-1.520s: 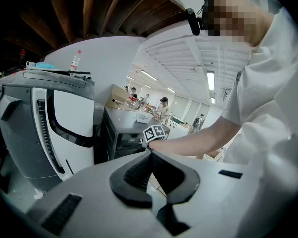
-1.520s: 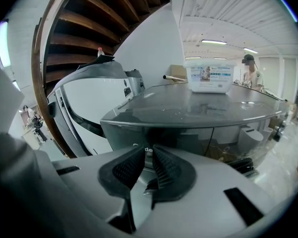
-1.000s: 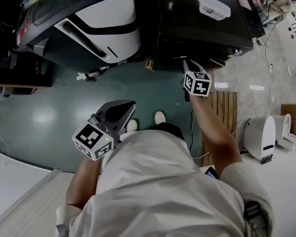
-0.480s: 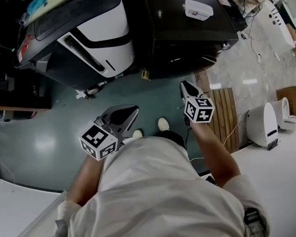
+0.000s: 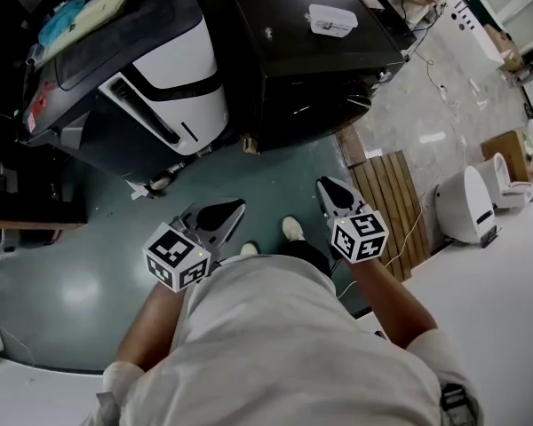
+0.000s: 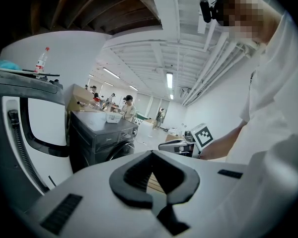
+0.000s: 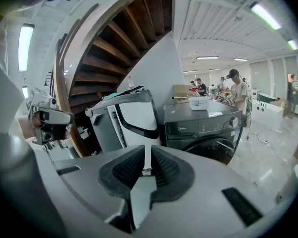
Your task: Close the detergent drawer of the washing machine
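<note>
- Fingers of the left gripper meet at the tips, and those of the right gripper leave only a thin slit. Both hold nothing.
- Black washing machine stands ahead, well apart; its detergent drawer cannot be made out.
- White box on top; grey-white appliance just left; wooden slats right.
- Green floor lies between.
- Panel reads "Midea".

washing machine: dark, glossy casing
floor before the washing machine: smooth, shiny
slatted mat beside the washing machine: bare wood
</note>
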